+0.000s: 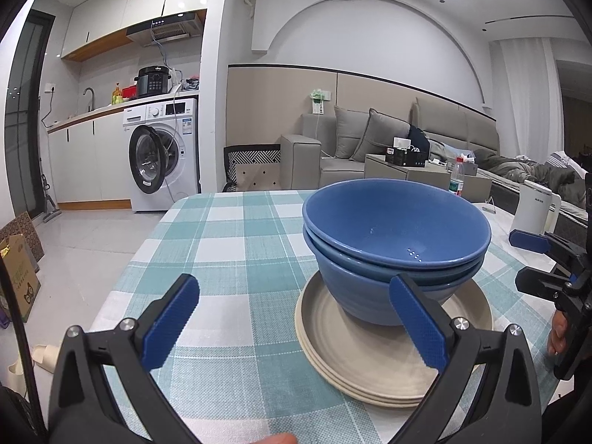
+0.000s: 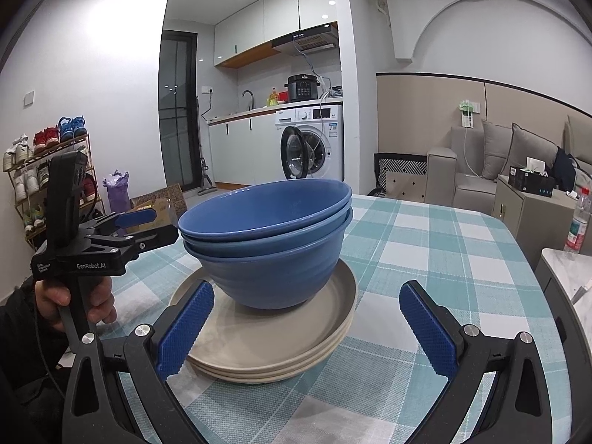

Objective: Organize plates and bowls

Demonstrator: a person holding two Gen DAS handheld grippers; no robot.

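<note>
On the checked tablecloth (image 1: 229, 244) stands a pile of beige plates (image 2: 281, 347), and three blue bowls (image 2: 270, 236) sit nested on the top plate. The left gripper (image 1: 296, 327) and the right gripper (image 2: 305, 327) are near the pile, both with jaws wide apart, holding nothing.

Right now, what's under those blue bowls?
The stacked blue bowls sit on a pile of beige plates, three by their rims, on the checked tablecloth. The plate centre beneath the bowls is covered.
</note>
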